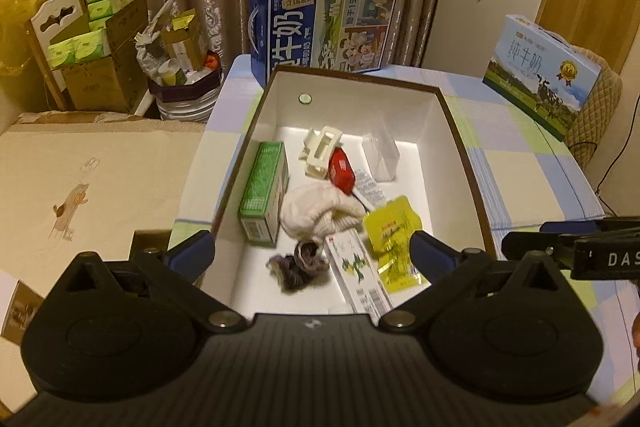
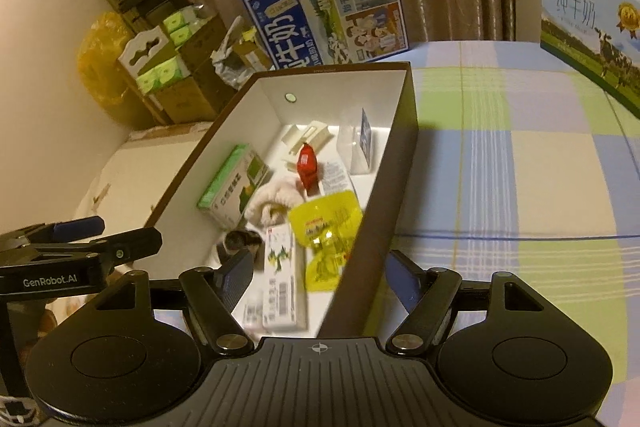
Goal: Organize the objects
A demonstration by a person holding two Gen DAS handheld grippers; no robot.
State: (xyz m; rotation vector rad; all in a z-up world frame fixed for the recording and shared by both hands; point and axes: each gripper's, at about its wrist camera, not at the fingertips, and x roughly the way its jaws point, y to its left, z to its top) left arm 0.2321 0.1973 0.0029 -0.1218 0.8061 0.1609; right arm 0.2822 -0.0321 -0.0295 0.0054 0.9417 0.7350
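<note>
Your left gripper (image 1: 312, 251): fingers wide, empty, white carton (image 1: 358, 275) and yellow pouch (image 1: 394, 243) between them. Right gripper (image 2: 320, 277): parted, straddling box wall (image 2: 372, 211); closing could snag it.

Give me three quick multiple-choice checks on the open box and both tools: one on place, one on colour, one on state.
1. Where does the green carton lie in the open box?
A. along its left wall
B. along its right wall
C. outside it, on the tablecloth

2. What colour is the crinkled pouch in the box?
A. red
B. yellow
C. blue

3. How does the left tool stand?
A. shut on the white hair claw
B. shut on the pouch
C. open, holding nothing

Answers:
1 A: in the left wrist view the carton runs beside the left wall.
2 B: the pouch is yellow; the small bottle is the red thing.
3 C: its fingers stand wide apart over the box with nothing clamped; the white hair claw lies untouched farther back.
</note>
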